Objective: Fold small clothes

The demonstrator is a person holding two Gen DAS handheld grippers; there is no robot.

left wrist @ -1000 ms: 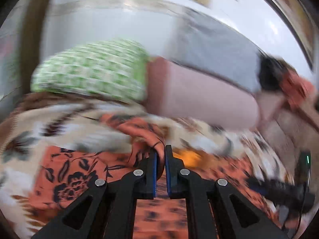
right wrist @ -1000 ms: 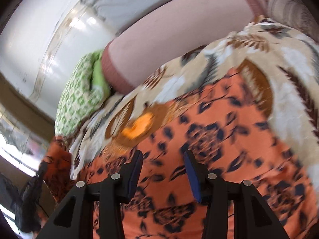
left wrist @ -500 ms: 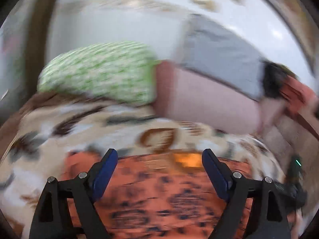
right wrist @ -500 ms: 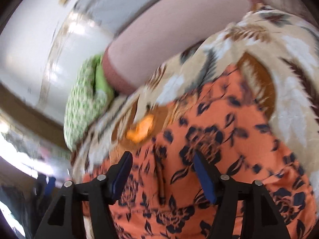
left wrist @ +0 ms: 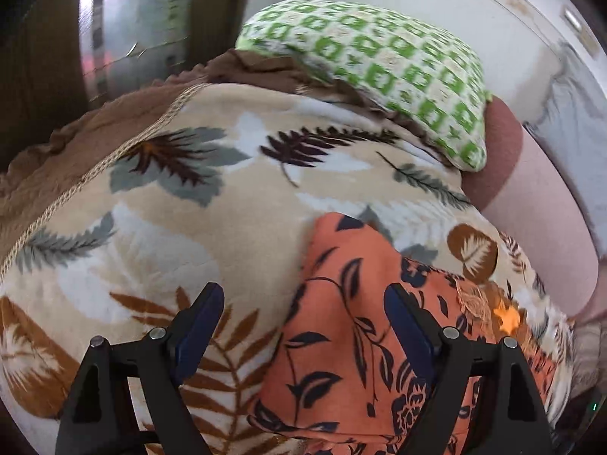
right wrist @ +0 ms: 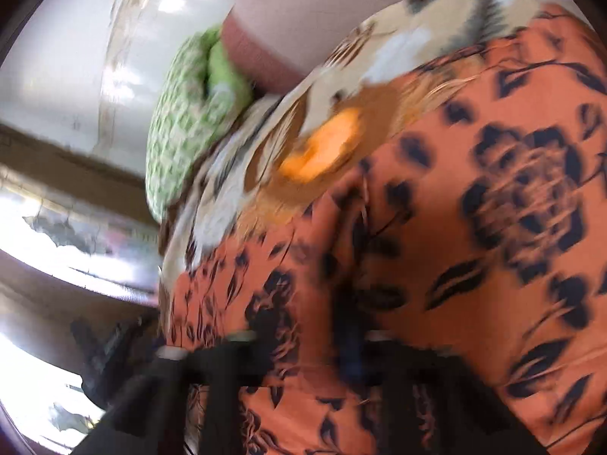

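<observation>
An orange garment with a dark flower print (left wrist: 341, 341) lies spread on a beige leaf-patterned blanket (left wrist: 189, 227). My left gripper (left wrist: 303, 295) hangs open and wide just above the garment's left edge, one finger over the blanket and the other over the cloth, holding nothing. In the blurred right wrist view the same garment (right wrist: 493, 227) fills the lower right. My right gripper (right wrist: 313, 337) is low on the garment. Its jaws are closing, and a raised ridge of the orange cloth is pinched between them.
A green-and-white patterned pillow (left wrist: 379, 60) lies at the blanket's far edge, with a pink bolster (left wrist: 538, 208) beside it against a white wall. A small bright orange scrap (right wrist: 322, 151) sits on the blanket beyond the garment. The blanket's brown frilled border runs along the left.
My left gripper let go of the orange cloth, opened wide and swung left over the garment's edge. My right gripper sank onto the garment and drew its jaws in on a fold.
</observation>
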